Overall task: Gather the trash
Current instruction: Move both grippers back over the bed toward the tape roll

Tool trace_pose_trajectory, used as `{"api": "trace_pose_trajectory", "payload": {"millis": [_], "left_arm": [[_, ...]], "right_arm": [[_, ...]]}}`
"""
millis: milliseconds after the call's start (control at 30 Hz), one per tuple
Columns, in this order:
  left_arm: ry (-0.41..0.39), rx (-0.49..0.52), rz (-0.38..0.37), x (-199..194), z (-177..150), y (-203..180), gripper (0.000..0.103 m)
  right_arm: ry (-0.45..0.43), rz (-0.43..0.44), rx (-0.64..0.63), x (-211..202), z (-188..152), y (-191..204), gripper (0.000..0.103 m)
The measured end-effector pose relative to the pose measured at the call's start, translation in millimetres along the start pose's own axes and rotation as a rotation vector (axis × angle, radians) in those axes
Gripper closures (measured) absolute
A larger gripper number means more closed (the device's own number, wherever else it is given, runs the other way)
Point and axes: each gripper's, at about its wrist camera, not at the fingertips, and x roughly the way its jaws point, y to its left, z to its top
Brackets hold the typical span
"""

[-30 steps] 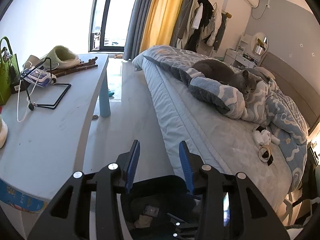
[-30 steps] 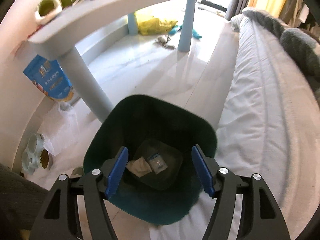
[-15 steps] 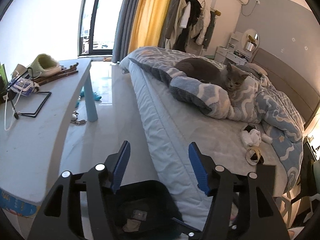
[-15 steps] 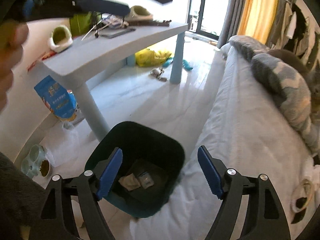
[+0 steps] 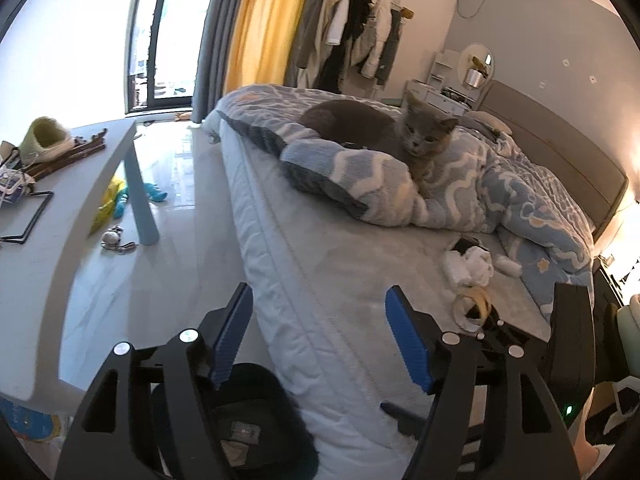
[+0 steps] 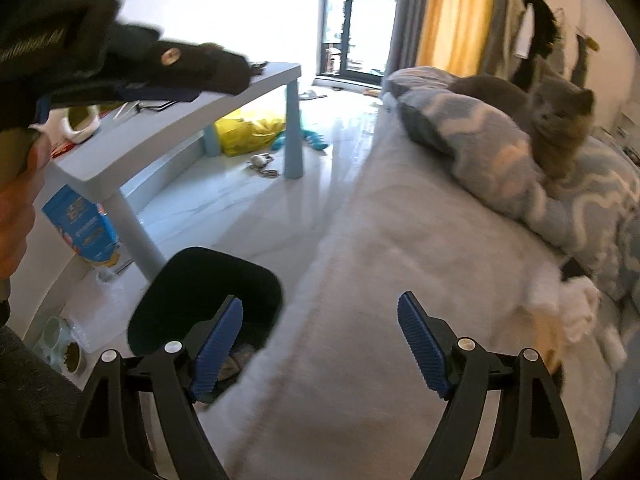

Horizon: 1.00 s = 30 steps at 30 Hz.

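A dark trash bin [image 6: 208, 292] stands on the floor beside the bed, with scraps inside; it also shows in the left wrist view [image 5: 248, 424]. On the grey bed sheet lie crumpled white tissues [image 5: 468, 266] and a roll of tape [image 5: 474, 306]; the tissues show blurred in the right wrist view [image 6: 576, 308]. My left gripper [image 5: 316, 340] is open and empty, over the bed's edge above the bin. My right gripper [image 6: 320, 340] is open and empty, over the bed edge, left of the tissues.
A grey cat [image 5: 400, 136] lies on the blue patterned duvet [image 5: 520, 196]. A pale blue table [image 6: 192, 120] with clutter stands left of the bin. A blue bag [image 6: 84, 232], pet bowls [image 6: 68, 348] and a yellow bag [image 6: 248, 132] are on the floor.
Both grippers have lifted away from the bin and swung right towards the bed. Both jaws have opened wider. The tissues and tape now lie nearer.
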Motion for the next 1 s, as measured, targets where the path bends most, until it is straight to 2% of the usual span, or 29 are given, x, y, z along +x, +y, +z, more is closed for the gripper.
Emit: {"api": "trace_pose_trajectory", "payload": {"millis": [233,533,867,933,1000], "left_arm": [[0.028,0.019,-0.081,16.5,-3.4,-34.7,0.035],[0.094,0.046,-0.168,45.3,-14.6,-75.8,0.049],[0.181,0.052,-0.288,84.2,-25.7,-115.3,0.063],[0.198,0.058,-0.311,90.6,-28.7,-123.1,0.070],[0.214,0.064,-0.329,95.8,-31.4,-128.5,0.071]], "right_arm": [[-0.033,-0.084,0.079,-22.8,-18.4,-55.5,0.022],[-0.075,-0.176,0.198,-52.6,-43.8,-119.4,0.022],[-0.075,-0.212,0.275,-61.9,-62.2,-169.4,0.021],[-0.076,-0.215,0.288,-64.2,-64.8,-176.5,0.021],[-0.080,-0.217,0.303,-66.3,-66.8,-183.3,0.021]]}}
